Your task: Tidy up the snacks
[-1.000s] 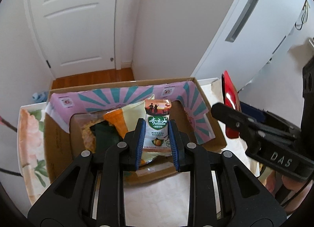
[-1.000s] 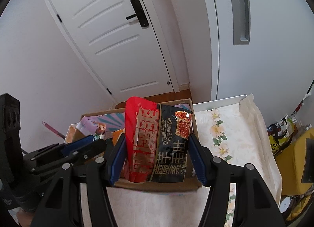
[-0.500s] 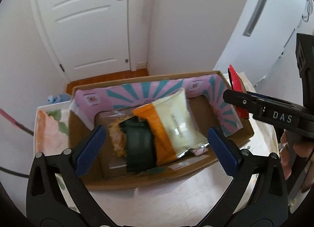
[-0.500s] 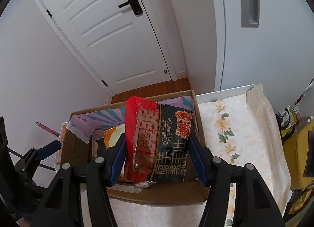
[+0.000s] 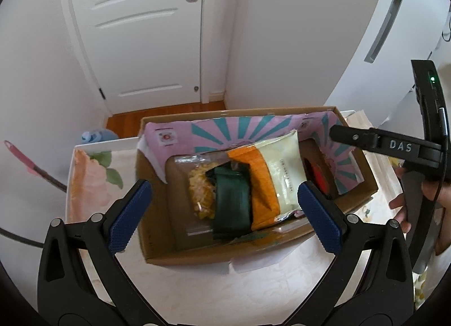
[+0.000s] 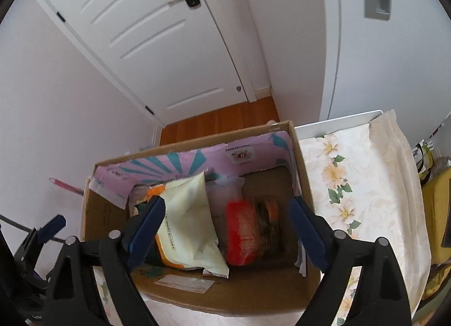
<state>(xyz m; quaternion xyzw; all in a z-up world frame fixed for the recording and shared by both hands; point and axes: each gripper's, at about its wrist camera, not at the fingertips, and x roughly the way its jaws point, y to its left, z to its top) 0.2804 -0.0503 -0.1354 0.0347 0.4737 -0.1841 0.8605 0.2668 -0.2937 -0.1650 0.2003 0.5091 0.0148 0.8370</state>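
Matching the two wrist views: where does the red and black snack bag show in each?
Left wrist: red and black snack bag mostly hidden, box's right end, behind the cream and orange packet.
Right wrist: centre, blurred, between open jaws.
Shared landmark: cardboard box.

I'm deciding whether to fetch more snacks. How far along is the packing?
Done: several packets lie in the cardboard box, including the cream-and-orange packet and the red-and-black packet. In hand: nothing; left gripper and right gripper are open, the right's jaws just opened. Left: no loose snacks visible.
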